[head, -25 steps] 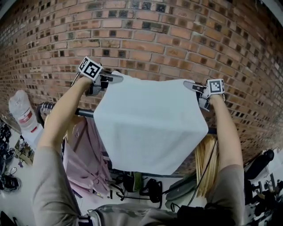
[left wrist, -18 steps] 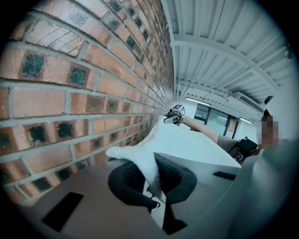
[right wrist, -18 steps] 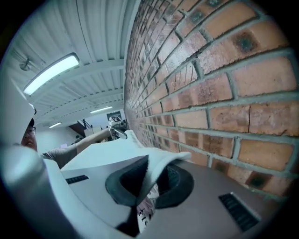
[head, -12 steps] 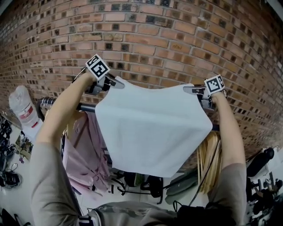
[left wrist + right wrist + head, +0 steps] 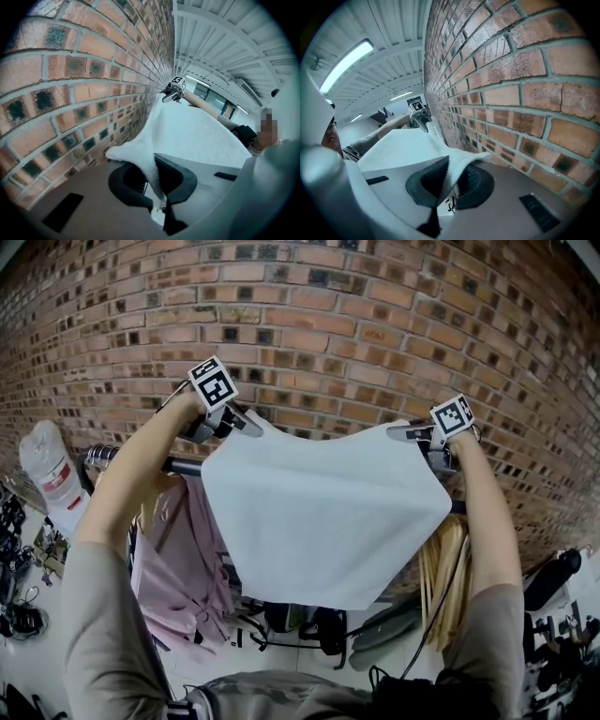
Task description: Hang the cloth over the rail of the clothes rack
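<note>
The left gripper (image 5: 242,422) and the right gripper (image 5: 405,432) each clench a top corner of the cloth (image 5: 319,512), spread from 9 to 3 o'clock. The rail (image 5: 180,465) runs parallel, toward 6 o'clock of both grippers, about equally near each.

Cloth (image 5: 323,512): white, towel-like nap, spread wide, top edge sagging between upper corners, one pinched in jaws of left gripper (image 5: 249,427), other in right gripper (image 5: 400,432); lower corner hangs free. Rail (image 5: 183,465): dark horizontal bar, middle hidden behind cloth.
</note>
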Tool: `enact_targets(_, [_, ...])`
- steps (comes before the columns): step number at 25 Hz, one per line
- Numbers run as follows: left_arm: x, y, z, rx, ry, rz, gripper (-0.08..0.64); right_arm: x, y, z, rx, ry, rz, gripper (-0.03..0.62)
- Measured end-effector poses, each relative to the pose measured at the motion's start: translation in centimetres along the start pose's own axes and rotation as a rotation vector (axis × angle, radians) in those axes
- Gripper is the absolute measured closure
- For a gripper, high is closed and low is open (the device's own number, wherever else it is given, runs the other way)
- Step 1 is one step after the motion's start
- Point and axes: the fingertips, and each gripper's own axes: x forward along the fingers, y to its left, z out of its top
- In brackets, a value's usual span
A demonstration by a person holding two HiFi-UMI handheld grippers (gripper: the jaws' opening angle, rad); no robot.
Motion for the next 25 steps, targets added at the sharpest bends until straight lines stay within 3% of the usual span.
enact_targets(10, [0.2, -0.4, -0.6, 0.011, 0.030, 0.013, 0.540, -0.1, 0.4, -0.9, 0.023, 0.028, -0.017, 0.572])
enact_targets(15, [0.5, -0.5, -1.1, -0.041, 0.030, -0.003, 0.538, 0.1, 0.4, -1.0, 0.032, 0.030, -0.013, 0.572])
enact_targets(18, [0.9, -0.4, -1.7, -0.032, 0.070, 0.000, 0.482, 0.5, 0.8, -0.9, 0.030, 0.034, 0.018, 0.572])
enact_targets(25, [-0.2, 1.2, -2.8, -0.068, 0.083, 0.048, 0.380, 0.6, 0.6, -0.6, 0.014, 0.044, -0.006, 0.572])
